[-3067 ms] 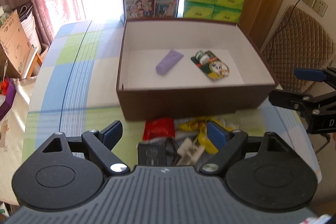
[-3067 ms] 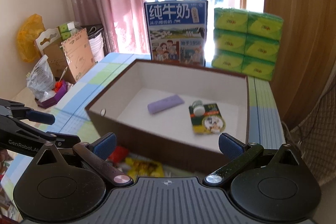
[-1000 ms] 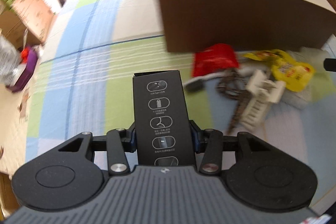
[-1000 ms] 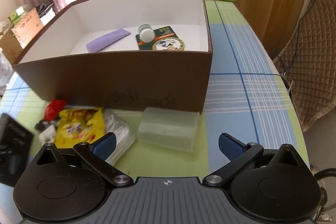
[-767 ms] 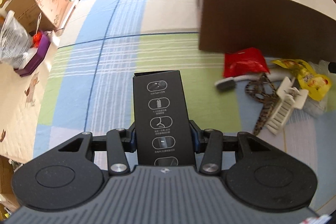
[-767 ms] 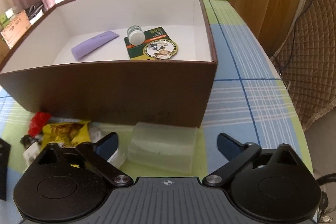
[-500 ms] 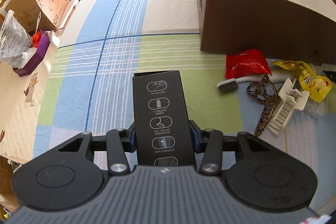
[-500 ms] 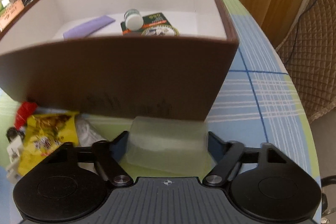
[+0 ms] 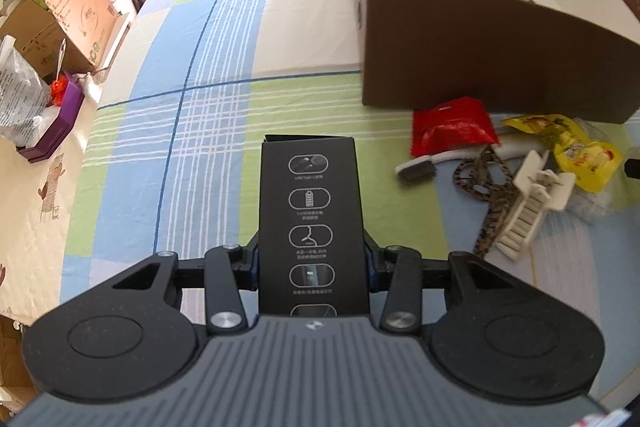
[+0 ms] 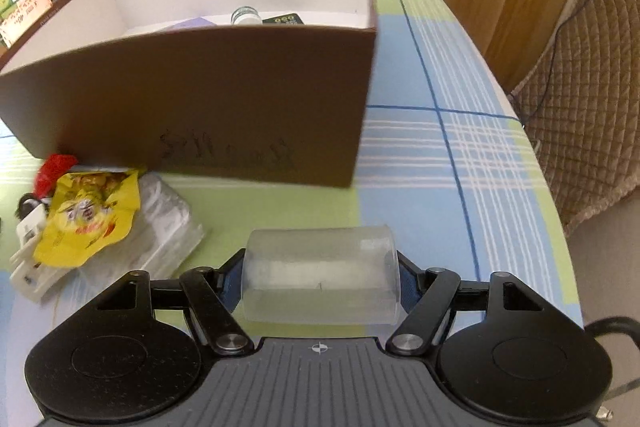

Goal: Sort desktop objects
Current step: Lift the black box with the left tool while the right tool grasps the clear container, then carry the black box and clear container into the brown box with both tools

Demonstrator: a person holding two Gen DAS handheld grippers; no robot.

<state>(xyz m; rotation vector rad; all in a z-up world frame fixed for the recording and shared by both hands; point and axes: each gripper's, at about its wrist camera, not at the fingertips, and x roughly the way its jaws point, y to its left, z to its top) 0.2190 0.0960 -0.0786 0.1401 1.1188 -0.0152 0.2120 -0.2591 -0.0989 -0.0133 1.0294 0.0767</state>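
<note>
The left gripper (image 9: 312, 269) clamps a black box (image 9: 311, 227) pointing lengthwise up-frame, while the right gripper (image 10: 320, 285) squeezes a clear cup (image 10: 320, 275) lying crosswise.

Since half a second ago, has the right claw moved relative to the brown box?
Yes. The right claw has backed away from the brown box, shut on the clear container.

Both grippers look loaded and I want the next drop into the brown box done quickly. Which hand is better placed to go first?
Probably the right gripper: it grips the clear container directly facing the brown box. The left gripper, holding the black box, has the brown box off to its right.
</note>
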